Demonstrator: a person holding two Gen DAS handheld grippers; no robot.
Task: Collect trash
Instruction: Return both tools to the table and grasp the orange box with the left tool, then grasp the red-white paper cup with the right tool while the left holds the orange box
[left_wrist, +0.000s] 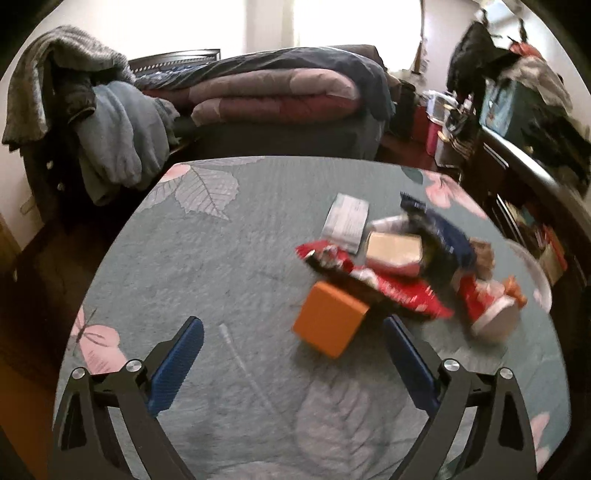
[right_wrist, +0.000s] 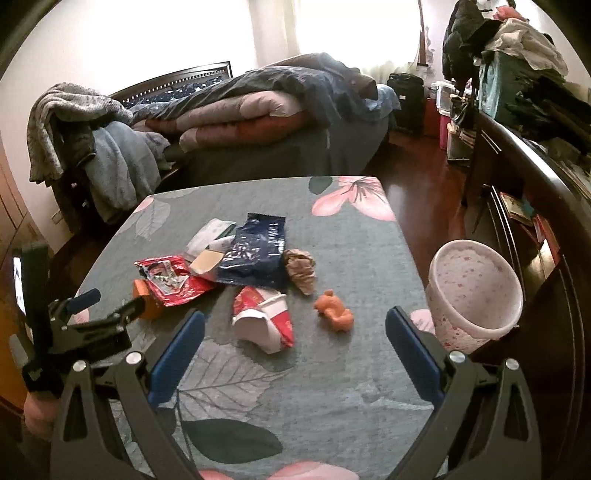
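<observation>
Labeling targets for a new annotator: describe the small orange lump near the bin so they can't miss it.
Start at the floral-covered table, then find the pink speckled bin at its right edge. Just left of the bin, lying alone on the cloth, is the crumpled orange scrap. Unlike the orange box half-buried under the red wrapper, it is shapeless and touches nothing.

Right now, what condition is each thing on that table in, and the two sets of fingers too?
Left gripper: open, empty.
Right gripper: open, empty.
Bin: upright, empty.
Red cup: crushed, on its side.
Red wrapper: torn open.
Blue bag: opened, crumpled.
Brown paper: balled up.
</observation>
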